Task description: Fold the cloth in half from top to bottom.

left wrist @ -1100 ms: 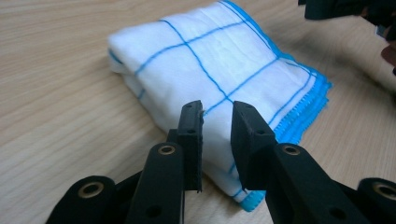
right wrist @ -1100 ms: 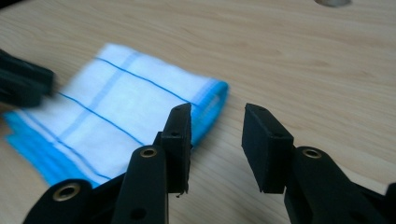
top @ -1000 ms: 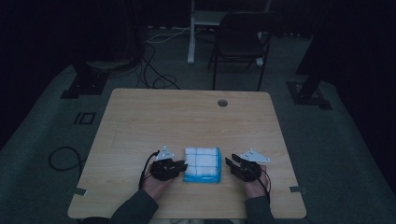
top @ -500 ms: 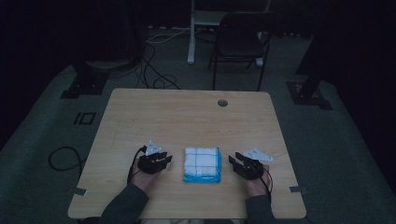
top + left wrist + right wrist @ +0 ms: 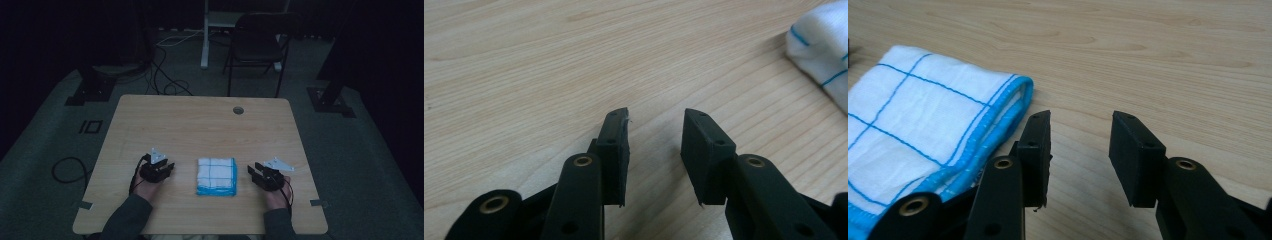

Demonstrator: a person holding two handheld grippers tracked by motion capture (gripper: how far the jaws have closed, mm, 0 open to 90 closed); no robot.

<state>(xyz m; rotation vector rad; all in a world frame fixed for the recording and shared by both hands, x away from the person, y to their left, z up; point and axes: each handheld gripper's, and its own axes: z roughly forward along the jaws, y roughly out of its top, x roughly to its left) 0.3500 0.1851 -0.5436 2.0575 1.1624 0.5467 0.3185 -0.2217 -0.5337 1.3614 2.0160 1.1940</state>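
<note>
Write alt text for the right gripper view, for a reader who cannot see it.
The right tool lies low over a wooden table, its two black jaws open and holding nothing. A folded white cloth with blue grid lines and a blue hem lies just left of the left jaw.

Both the left gripper [image 5: 654, 130] and the right gripper [image 5: 1080, 132] have matte black jaws with flat rectangular pads, brass-ringed pivot holes and small recessed screws. Each carries a grey three-cornered plate and a black trailing cable. The person's sleeves [image 5: 127, 217] are dark.
</note>
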